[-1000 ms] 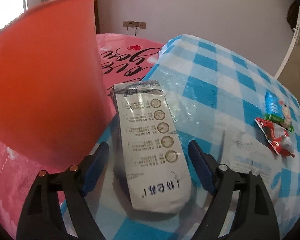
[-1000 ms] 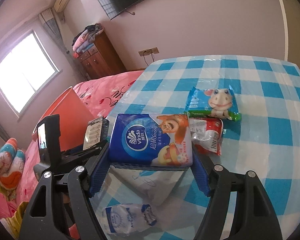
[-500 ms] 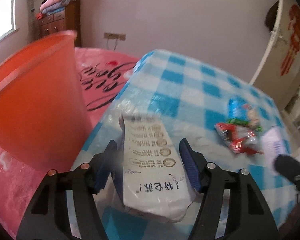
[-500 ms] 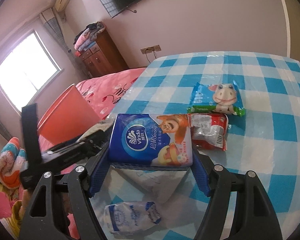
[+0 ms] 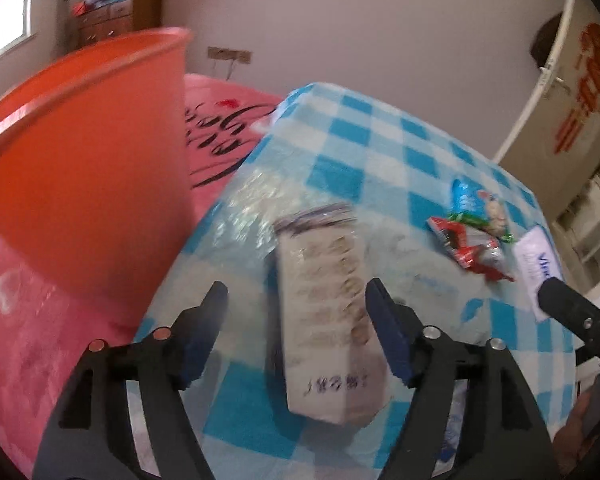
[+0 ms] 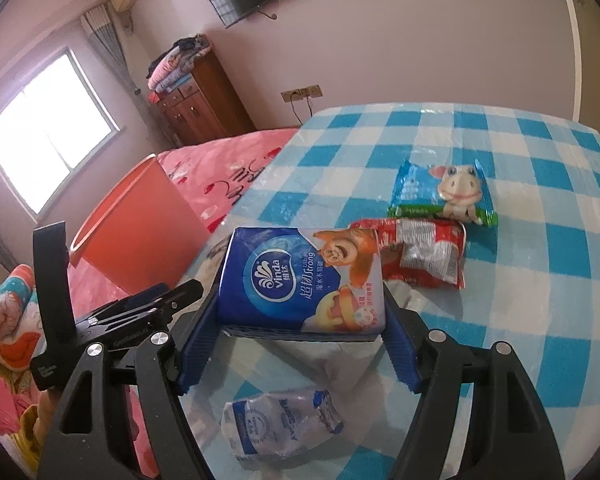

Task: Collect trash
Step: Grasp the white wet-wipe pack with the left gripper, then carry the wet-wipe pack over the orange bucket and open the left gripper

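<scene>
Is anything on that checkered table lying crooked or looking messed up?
Yes. A crumpled clear wrapper lies squashed at the near edge of the table. A red packet looks torn open and wrinkled, beside a blue cartoon packet. The white pouch lies between the opening left tongs, not pinched by them.

I get daylight from a blown-out window [image 6: 48, 132] far left of my right gripper [image 6: 300, 328]. That view is sharp. My left view is motion-smeared; print on the white packet [image 5: 328, 320] is unreadable. Fisheye bends both edges, with dark corners.
</scene>
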The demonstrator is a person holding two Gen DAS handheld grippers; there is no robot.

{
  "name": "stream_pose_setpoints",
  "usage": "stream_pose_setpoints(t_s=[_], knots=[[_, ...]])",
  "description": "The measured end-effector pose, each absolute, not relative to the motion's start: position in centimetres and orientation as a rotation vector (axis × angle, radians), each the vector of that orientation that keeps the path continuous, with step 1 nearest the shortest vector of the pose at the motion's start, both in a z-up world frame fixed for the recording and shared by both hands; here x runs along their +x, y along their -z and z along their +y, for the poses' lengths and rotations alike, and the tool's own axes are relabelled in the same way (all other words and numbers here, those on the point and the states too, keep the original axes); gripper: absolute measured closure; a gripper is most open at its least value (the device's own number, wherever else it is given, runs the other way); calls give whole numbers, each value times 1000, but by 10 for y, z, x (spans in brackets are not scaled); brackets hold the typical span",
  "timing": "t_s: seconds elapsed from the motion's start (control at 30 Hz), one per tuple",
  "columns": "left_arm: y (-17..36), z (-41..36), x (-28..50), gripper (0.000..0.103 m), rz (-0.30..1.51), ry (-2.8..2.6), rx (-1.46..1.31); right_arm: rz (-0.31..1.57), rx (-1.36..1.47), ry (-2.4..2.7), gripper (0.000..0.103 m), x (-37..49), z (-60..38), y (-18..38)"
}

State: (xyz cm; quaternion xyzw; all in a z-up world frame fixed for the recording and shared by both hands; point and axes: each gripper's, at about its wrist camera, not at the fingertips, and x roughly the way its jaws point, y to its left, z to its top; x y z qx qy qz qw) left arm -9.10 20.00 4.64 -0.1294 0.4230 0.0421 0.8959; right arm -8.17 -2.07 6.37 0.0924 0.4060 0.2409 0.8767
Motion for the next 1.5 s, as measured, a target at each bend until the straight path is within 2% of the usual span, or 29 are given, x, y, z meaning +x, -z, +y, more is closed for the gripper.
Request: stream_pose_setpoints(t_s=[0.17,0.5,0.53,0.57,0.8,1.5], knots=[[-34,195,-81,25,900,-73,-251,866,193,-496,30,-84,-21,-56],[-16,186,-68,25,948,-57,-202,874,199,-484,30,-81,-25,-51],[-16,187,-68,28,944,-54,-204,877,197,-483,30,-81,-26,-50],[-16,188,-68,37,940,-54,-208,881,197,-484,30,-80,-25,-49],[-19,195,-71,39,924,-13,-243,894,191,-488,30,-80,-19,-46],[-136,232,-117,39,622,129,-355,826,179,-592,30,-73,34,-106]])
